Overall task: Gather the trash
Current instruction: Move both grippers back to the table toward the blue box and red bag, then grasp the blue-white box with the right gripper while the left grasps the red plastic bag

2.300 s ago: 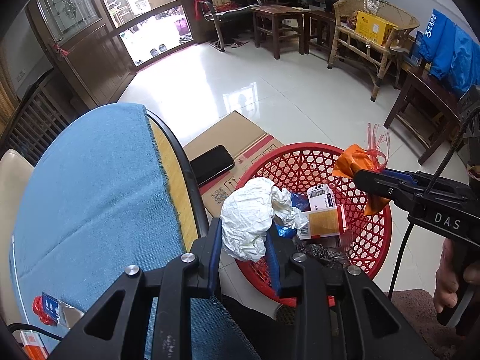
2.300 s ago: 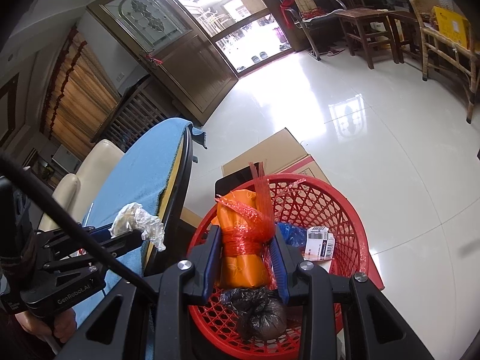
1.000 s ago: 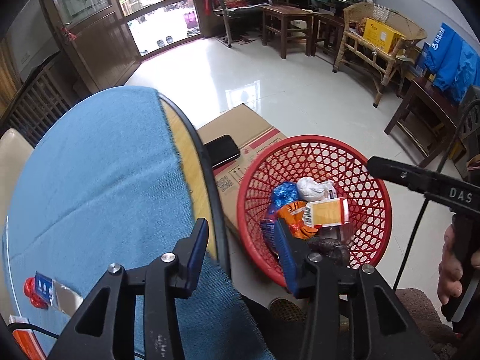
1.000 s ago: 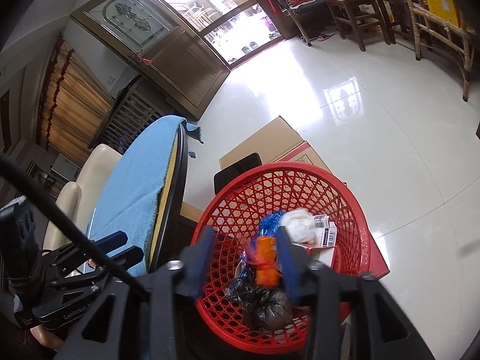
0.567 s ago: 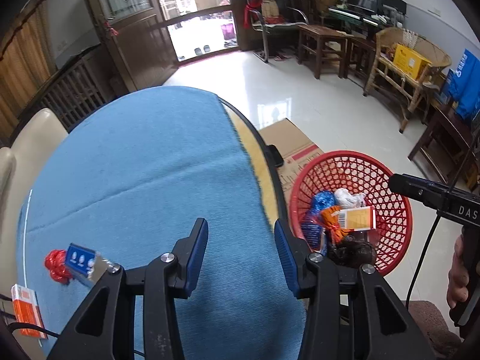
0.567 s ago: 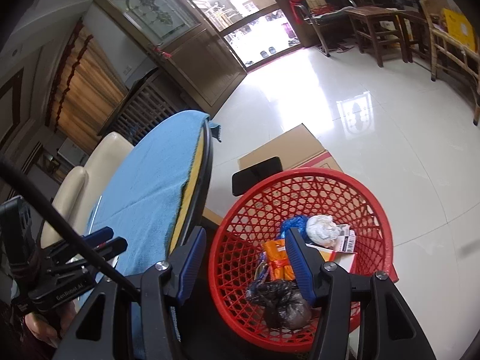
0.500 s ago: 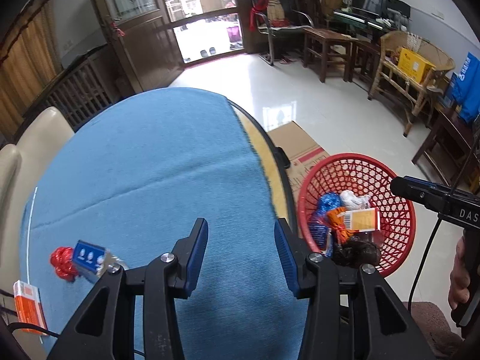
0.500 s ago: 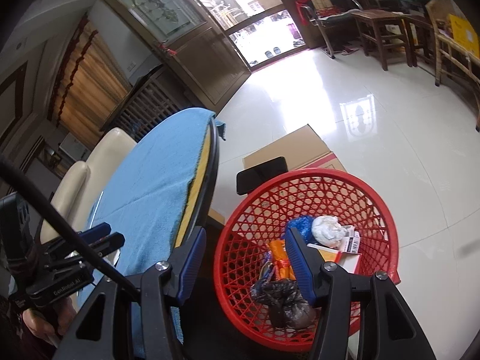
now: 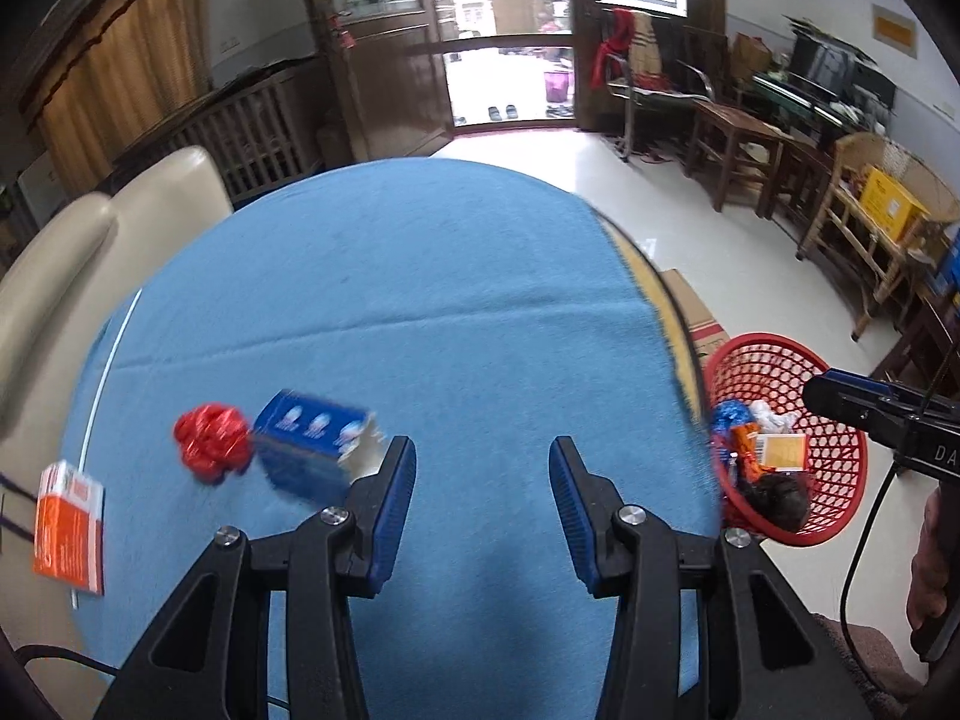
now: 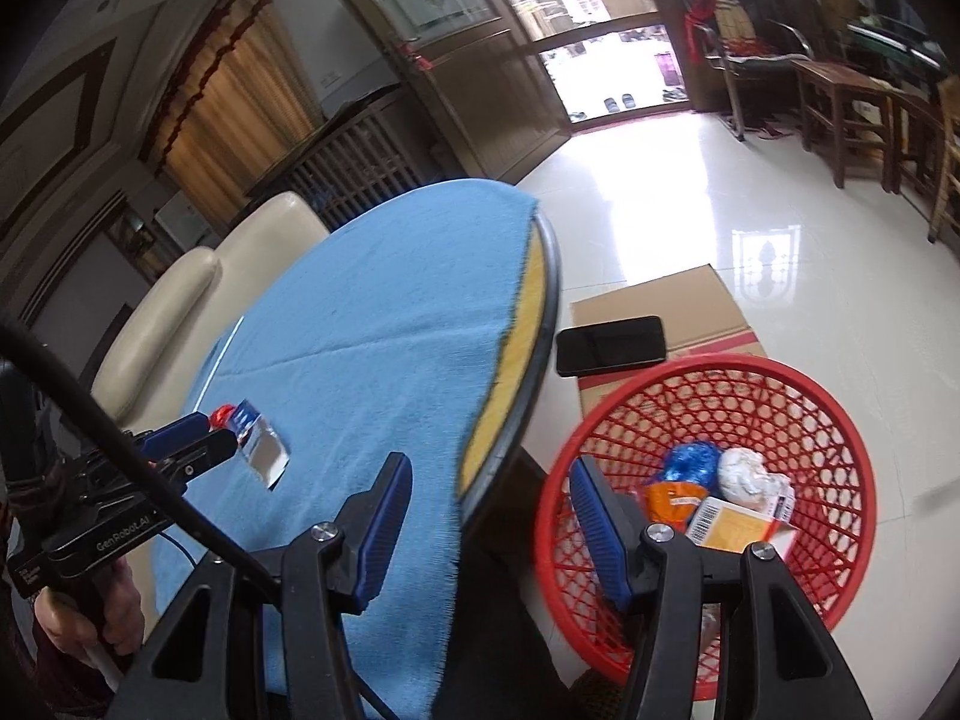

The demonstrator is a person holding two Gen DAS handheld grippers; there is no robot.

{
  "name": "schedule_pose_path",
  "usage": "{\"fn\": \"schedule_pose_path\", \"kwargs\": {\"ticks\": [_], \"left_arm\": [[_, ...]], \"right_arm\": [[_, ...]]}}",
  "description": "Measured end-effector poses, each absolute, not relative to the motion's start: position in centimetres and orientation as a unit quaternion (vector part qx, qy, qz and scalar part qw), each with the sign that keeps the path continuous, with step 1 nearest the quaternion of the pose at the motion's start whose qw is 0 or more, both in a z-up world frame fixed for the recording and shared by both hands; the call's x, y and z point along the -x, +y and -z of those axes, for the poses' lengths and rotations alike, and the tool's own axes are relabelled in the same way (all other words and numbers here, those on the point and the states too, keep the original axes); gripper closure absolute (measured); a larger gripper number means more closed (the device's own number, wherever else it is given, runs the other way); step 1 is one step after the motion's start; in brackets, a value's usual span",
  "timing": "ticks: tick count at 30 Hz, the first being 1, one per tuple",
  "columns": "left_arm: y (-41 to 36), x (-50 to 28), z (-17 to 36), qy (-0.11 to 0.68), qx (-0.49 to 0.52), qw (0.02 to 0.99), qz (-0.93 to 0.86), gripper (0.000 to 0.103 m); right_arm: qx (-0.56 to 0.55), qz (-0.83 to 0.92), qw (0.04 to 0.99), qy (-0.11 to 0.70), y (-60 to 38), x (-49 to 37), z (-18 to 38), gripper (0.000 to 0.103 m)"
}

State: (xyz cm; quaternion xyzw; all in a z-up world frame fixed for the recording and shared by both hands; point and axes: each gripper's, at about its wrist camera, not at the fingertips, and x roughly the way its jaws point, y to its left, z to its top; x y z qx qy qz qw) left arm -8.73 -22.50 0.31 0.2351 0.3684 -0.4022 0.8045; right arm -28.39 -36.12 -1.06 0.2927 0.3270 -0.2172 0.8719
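My left gripper (image 9: 483,468) hangs over the blue worktop (image 9: 420,300), jaws apart and empty; carton (image 9: 315,438), red wad (image 9: 211,443) and orange box (image 9: 69,525) lie left of it. My right gripper (image 10: 489,501), jaws likewise apart and empty, straddles the worktop edge and the basket (image 10: 840,420) of trash.

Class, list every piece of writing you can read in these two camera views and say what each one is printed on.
"GenRobot.AI": on the body of the left gripper, seen in the right wrist view.
"DA": cut off at the frame edge, on the body of the right gripper, seen in the left wrist view.
Blue carton: print blurred, unreadable.
Orange packet: blurred, unreadable.
Barcoded yellow box in the red basket: too small to read.
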Motion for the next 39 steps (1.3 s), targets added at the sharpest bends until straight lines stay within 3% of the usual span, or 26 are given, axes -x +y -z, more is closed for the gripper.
{"fn": "schedule_pose_path", "kwargs": {"ticks": [19, 31, 36, 37, 38, 39], "left_arm": [[-0.1, -3.8, 5.7, 0.478, -0.098, 0.857, 0.165, 0.056], [-1.1, -7.3, 4.2, 0.470, -0.093, 0.859, 0.182, 0.055], [-4.9, -10.0, 3.0, 0.453, -0.092, 0.859, 0.219, 0.039], [-6.0, -10.6, 2.8, 0.448, -0.096, 0.859, 0.230, 0.038], [-6.8, -11.1, 2.7, 0.446, -0.098, 0.857, 0.239, 0.038], [-7.6, -11.7, 2.7, 0.448, -0.097, 0.853, 0.249, 0.038]], "right_arm": [[-0.146, 0.044, 0.897, 0.415, -25.5, 8.9, 2.6, 0.043], [-0.128, -0.002, 0.874, 0.468, -24.7, -1.9, 7.1, 0.038], [-0.113, -0.025, 0.874, 0.471, -23.4, -2.0, 7.8, 0.038], [-0.099, -0.025, 0.877, 0.470, -23.0, -1.7, 7.9, 0.040], [-0.089, -0.029, 0.879, 0.468, -22.6, -1.4, 7.9, 0.053], [-0.084, -0.030, 0.882, 0.463, -22.3, -1.1, 7.8, 0.053]]}}
